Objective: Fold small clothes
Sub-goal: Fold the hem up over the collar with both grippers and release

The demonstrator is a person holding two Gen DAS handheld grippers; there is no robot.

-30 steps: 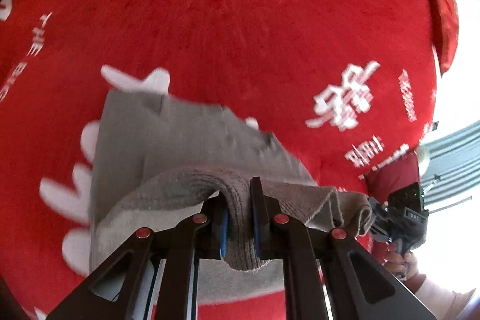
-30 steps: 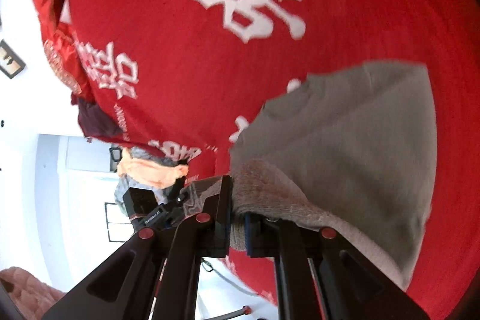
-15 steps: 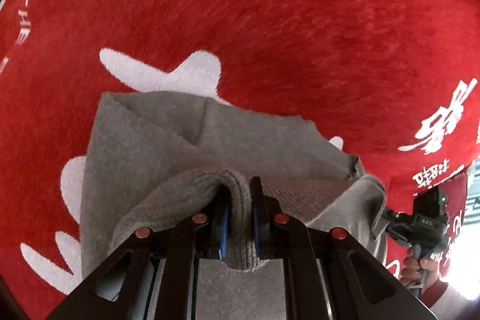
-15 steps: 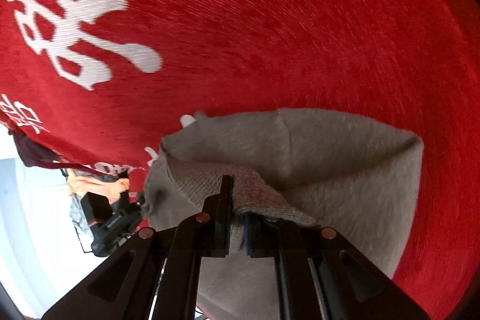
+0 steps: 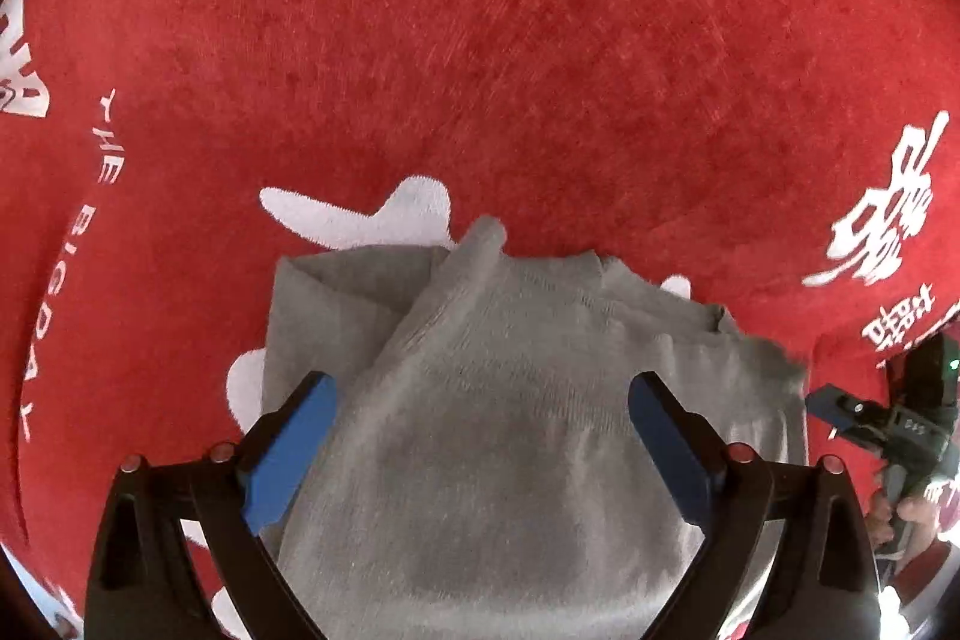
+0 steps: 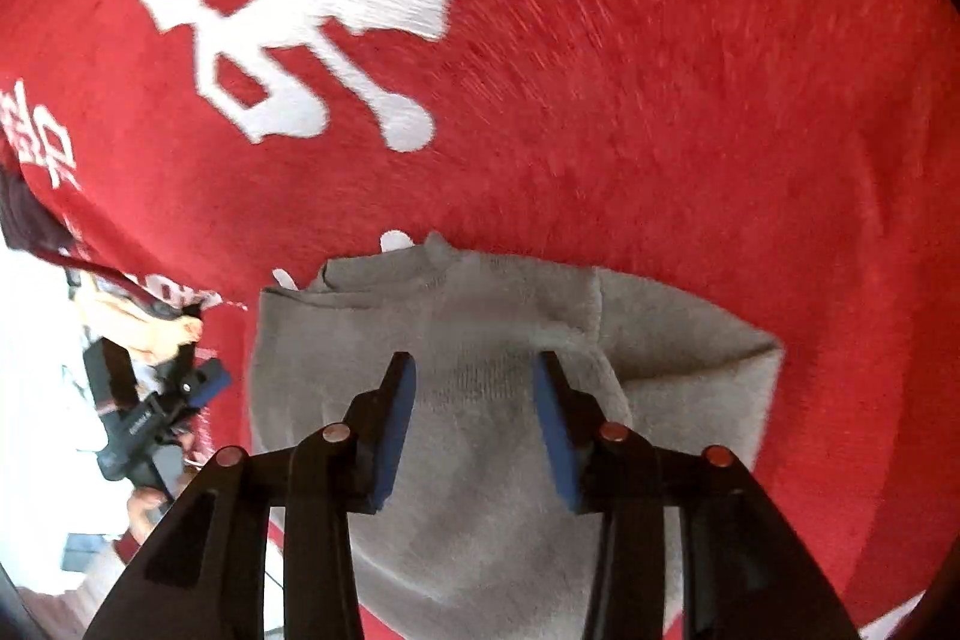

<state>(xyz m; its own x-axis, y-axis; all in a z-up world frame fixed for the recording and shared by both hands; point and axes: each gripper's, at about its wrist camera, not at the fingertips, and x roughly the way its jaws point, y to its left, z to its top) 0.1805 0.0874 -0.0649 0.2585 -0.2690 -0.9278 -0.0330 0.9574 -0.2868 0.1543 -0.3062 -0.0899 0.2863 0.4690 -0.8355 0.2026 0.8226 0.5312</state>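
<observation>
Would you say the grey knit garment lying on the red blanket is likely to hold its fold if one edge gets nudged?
The grey knit garment probably stays floppy: its layers drape with soft, rounded edges. It likely grips rather than slides, since the red blanket looks fuzzy. A raised corner suggests a nudge could disturb the fold.

Both wrist views look steeply down, close, sharing the grey garment [image 5: 498,400]

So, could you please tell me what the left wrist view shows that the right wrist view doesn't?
Only the left wrist view shows the small white lettering along the blanket's edge. Only the right wrist view shows the large white character on the blanket. Both show the grey garment lying on the red blanket, with both tongs, left and right, opening above it, holding nothing.
</observation>
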